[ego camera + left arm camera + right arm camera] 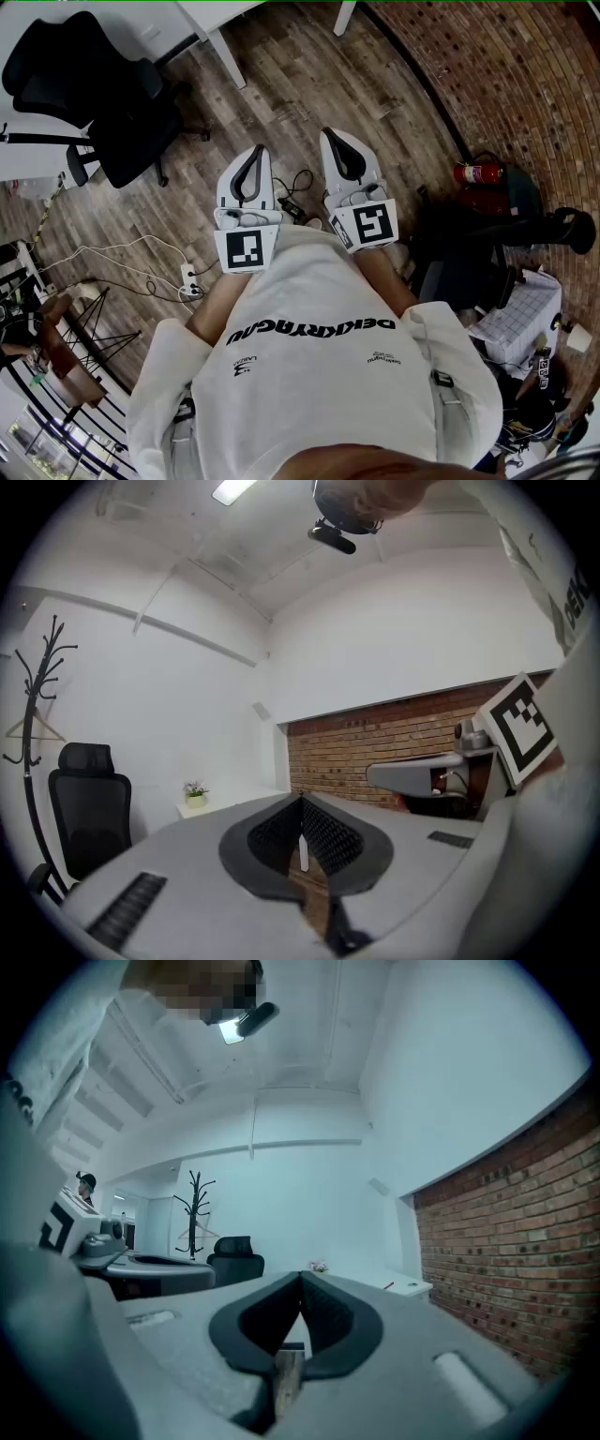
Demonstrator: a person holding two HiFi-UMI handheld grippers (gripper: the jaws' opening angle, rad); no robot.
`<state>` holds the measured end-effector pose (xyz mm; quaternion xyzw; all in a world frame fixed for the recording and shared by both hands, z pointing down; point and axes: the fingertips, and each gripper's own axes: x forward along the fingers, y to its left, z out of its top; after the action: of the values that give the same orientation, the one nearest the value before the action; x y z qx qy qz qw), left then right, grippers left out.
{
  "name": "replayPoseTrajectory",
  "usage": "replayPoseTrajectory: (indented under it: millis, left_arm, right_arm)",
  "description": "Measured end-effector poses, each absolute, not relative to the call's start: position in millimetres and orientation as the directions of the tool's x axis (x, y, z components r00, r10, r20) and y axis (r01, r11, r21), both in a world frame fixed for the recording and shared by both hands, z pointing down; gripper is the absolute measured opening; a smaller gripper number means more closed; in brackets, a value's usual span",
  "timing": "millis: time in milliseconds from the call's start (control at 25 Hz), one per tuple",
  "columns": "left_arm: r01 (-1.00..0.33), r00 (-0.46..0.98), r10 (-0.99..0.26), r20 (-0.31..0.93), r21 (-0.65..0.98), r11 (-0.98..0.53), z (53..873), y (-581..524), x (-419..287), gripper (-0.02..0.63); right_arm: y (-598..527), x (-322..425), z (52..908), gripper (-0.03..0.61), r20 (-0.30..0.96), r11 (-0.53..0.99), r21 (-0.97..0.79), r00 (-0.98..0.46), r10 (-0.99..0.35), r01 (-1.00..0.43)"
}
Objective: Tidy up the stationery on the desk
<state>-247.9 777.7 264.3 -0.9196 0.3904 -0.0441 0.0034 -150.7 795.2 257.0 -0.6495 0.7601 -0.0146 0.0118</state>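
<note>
**Head view:** A person in a white sweatshirt (319, 375) holds both tools against the chest. The left gripper (255, 156) and right gripper (334, 141) sit side by side, tips pointing away from the body over a wooden floor (309, 84). A black office chair (112, 112) stands off to the left gripper's outer side. A red fire extinguisher (476, 173) lies well out past the right gripper. No stationery shows from up here.

**Left gripper view:** The left gripper's jaws are drawn together, tips meeting, with nothing between them. Ahead of the tips runs a brick wall (375, 752). A coat stand (37, 696) rises far to the left, and a small potted plant (195, 795) sits beyond the jaws. Neither the stand nor the plant shows from above.

**Right gripper view:** The right gripper's jaws are likewise closed tip to tip and empty. Only this camera catches a white desk (412, 1288), far beyond the tips and slightly to their right. A small red item (388, 1285) lies on it, too small to identify and well apart from both grippers.
</note>
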Motion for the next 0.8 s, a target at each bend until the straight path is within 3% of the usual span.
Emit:
replayPoseTrajectory:
  millis: [360,800]
  left_arm:
    - [-0.717,0.689,-0.719,0.092,-0.050,-0.695,270,735,-237,-0.002]
    - [-0.713,0.699,-0.711,0.073,0.000,-0.701,270,647,-241,-0.002]
  right_arm:
    - [755,-147,261,-0.003,0.001,0.215,-0.052,-0.215,-0.977,-0.975]
    - [672,-142,256,-0.003,0.010,0.168,-0.031,-0.169,-0.986,-0.985]
